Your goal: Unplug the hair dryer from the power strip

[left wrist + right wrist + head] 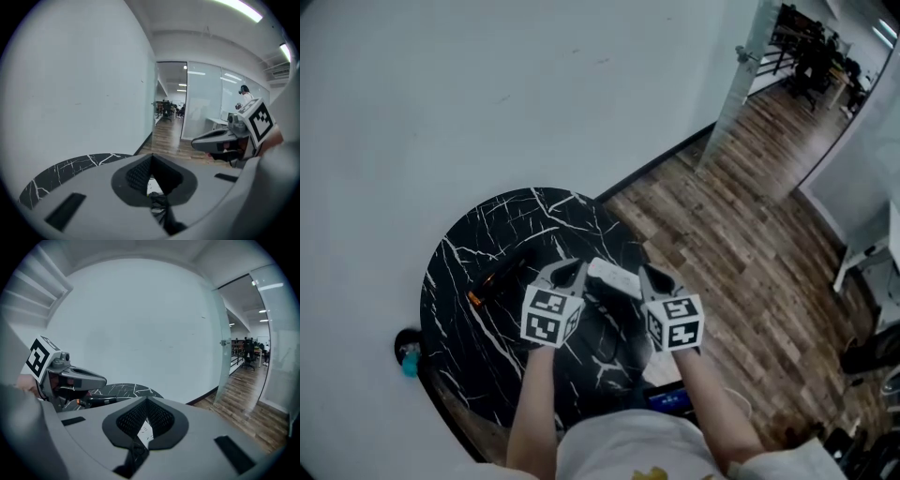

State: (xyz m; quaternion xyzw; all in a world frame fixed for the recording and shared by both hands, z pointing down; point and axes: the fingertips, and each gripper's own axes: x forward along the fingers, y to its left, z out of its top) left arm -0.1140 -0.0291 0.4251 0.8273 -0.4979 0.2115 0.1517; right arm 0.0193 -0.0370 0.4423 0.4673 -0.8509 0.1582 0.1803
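Observation:
A white power strip (614,277) lies on the round black marble table (487,234). A black hair dryer (504,277) with an orange part lies to its left, and a dark cord (609,342) runs on the near side of the strip. My left gripper (572,273) and right gripper (654,278) hang above the table on either side of the strip, apart from it. Both are shut with nothing between the jaws. In the left gripper view, the left gripper (150,161) is shut and the strip (153,188) shows below it. The right gripper view shows the right gripper (146,404) likewise, over the strip (144,431).
The table stands against a white wall (487,84). Wood floor (741,225) lies to the right, with a glass partition (741,84) beyond. A small blue and black object (410,354) sits on the floor at the table's left edge. A person's torso fills the bottom of the head view.

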